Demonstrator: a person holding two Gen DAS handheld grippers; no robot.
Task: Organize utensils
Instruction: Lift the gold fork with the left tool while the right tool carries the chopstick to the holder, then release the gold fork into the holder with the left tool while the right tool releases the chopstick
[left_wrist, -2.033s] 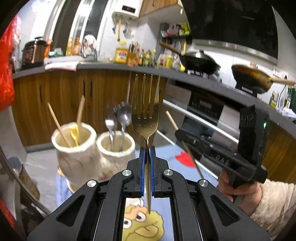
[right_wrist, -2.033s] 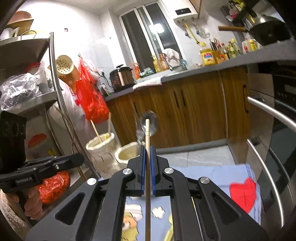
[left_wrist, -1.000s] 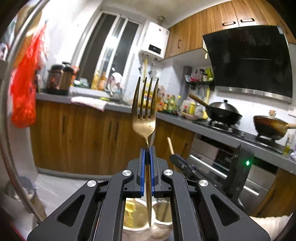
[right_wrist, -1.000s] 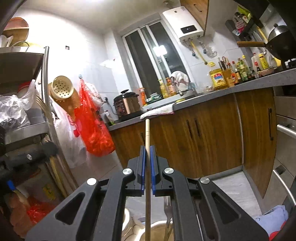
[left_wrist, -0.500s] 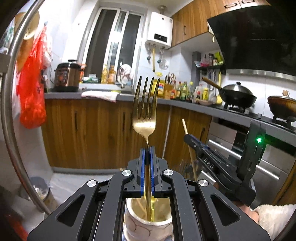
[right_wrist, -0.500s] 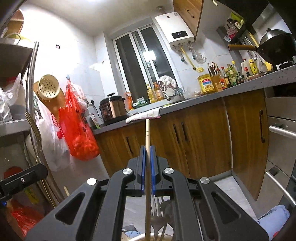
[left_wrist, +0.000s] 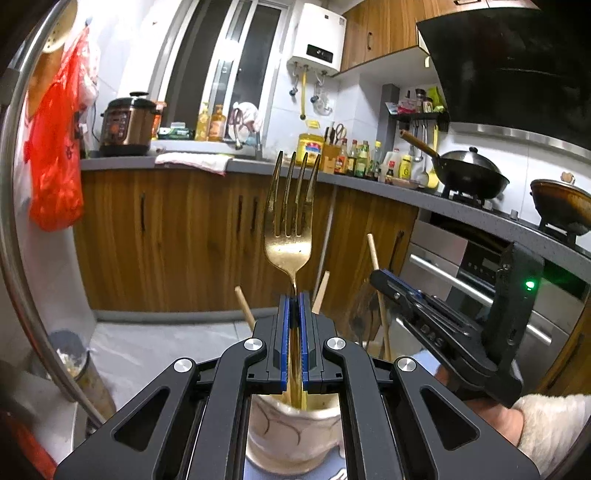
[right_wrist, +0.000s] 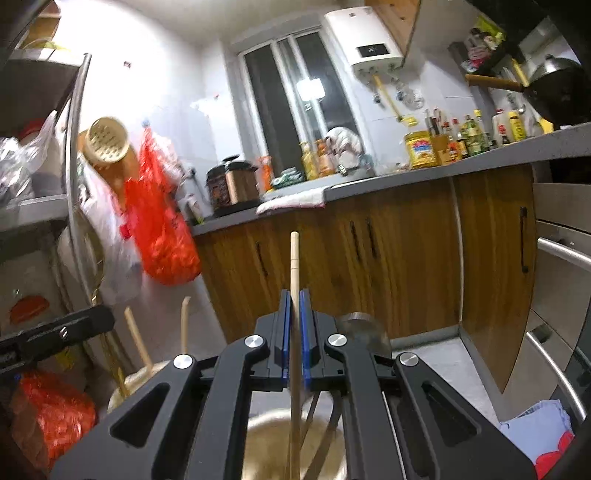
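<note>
Now both tools sit lower than a moment ago, their loads reaching into the holders. The left gripper (left_wrist: 294, 295) points upward, clenched on a gold fork (left_wrist: 290, 229) whose handle dips into a white cup (left_wrist: 291, 435) below. The right gripper (right_wrist: 294, 295) grasps a wooden chopstick (right_wrist: 294, 266) upright over a second cup (right_wrist: 266, 443) holding metal utensils. Two wooden sticks (left_wrist: 245, 308) lean beside the fork. Wooden cabinets (left_wrist: 177, 240) fill the background.

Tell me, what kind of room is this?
A home kitchen, most likely: a wok sits on the stove, a rice cooker and sauce bottles stand on the counter.
</note>
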